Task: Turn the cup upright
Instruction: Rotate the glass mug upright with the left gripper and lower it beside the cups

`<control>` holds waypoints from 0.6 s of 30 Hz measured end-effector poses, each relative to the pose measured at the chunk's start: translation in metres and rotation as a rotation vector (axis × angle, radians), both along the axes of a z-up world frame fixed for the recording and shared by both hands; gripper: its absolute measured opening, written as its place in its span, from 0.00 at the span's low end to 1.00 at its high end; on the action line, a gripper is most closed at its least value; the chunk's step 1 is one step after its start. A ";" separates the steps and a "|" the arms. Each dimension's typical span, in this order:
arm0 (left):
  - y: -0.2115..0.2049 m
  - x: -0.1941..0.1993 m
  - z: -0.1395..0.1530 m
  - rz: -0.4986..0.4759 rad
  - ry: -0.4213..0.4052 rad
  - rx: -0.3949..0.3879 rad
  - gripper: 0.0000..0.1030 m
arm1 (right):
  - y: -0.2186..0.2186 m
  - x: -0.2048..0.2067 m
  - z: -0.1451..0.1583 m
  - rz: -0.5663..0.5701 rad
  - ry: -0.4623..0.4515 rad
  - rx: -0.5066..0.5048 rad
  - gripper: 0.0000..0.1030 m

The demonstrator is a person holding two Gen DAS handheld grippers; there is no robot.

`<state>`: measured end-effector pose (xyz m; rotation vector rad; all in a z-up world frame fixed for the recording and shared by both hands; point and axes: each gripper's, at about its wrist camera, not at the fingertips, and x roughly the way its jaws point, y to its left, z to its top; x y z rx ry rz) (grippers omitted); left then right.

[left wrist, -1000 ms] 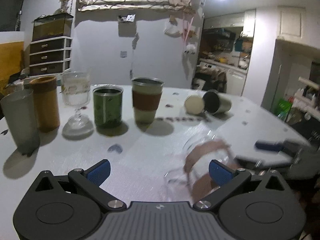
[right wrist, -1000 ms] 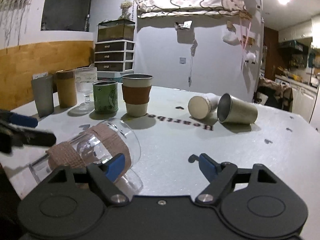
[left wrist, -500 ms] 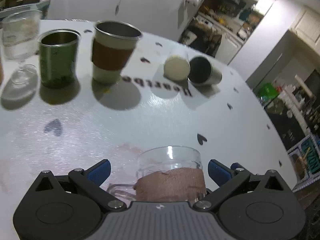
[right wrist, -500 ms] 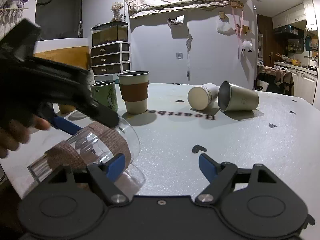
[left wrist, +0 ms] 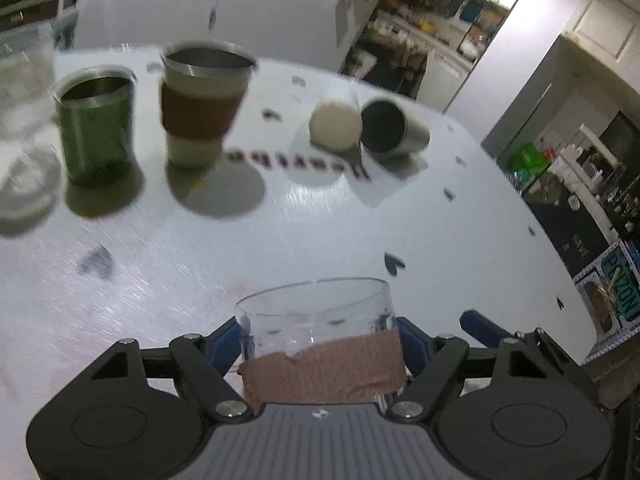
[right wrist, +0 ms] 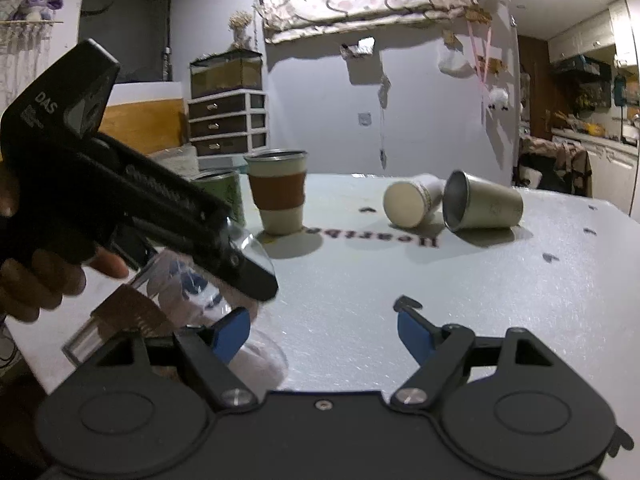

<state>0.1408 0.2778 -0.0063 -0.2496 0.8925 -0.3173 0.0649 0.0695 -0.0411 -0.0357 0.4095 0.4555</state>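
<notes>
Currently the left tongs (left wrist: 322, 334) are pinching the clear glass cup (left wrist: 320, 336), with one blue pad pressing on each side of its wall just above the brown sleeve (left wrist: 324, 368). In the left wrist view the cup's open rim is pointing away from the camera, over the white counter (left wrist: 280, 240). In the right wrist view the cup (right wrist: 192, 292) is lying tilted near the front left edge of the counter (right wrist: 480, 280), with the black body of the left tongs (right wrist: 224, 256) reaching across it from the upper left and a hand (right wrist: 44, 280) gripping the handle. Whether the cup is resting on the counter or raised off it is not determinable. The right tongs (right wrist: 324, 330) are standing spread wide with nothing between the pads; the left pad is sitting just beside the cup. Farther back, a green metal cup (left wrist: 96, 124) and a cream cup with a brown band (left wrist: 202, 104) are standing upright side by side. To their right, a white cup (left wrist: 334, 122) and a steel cup (left wrist: 394, 128) are lying on their sides, touching each other. A stemmed glass (left wrist: 20, 100) is showing blurred at the left edge of the left wrist view.
</notes>
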 end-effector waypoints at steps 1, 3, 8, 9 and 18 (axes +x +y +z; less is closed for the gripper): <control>0.003 -0.006 0.006 0.008 -0.030 0.009 0.77 | 0.001 -0.003 0.002 0.006 -0.010 0.001 0.79; 0.008 -0.017 0.015 0.027 -0.079 0.032 0.77 | 0.003 -0.007 0.005 0.014 -0.026 0.007 0.79; 0.017 -0.041 0.034 0.087 -0.217 0.133 0.77 | 0.007 -0.016 0.012 0.031 -0.056 0.010 0.80; 0.018 -0.044 0.037 0.095 -0.240 0.151 0.76 | 0.008 -0.017 0.013 0.036 -0.061 0.009 0.80; 0.041 -0.034 0.044 0.260 -0.372 0.333 0.75 | 0.012 -0.021 0.012 0.040 -0.067 0.006 0.80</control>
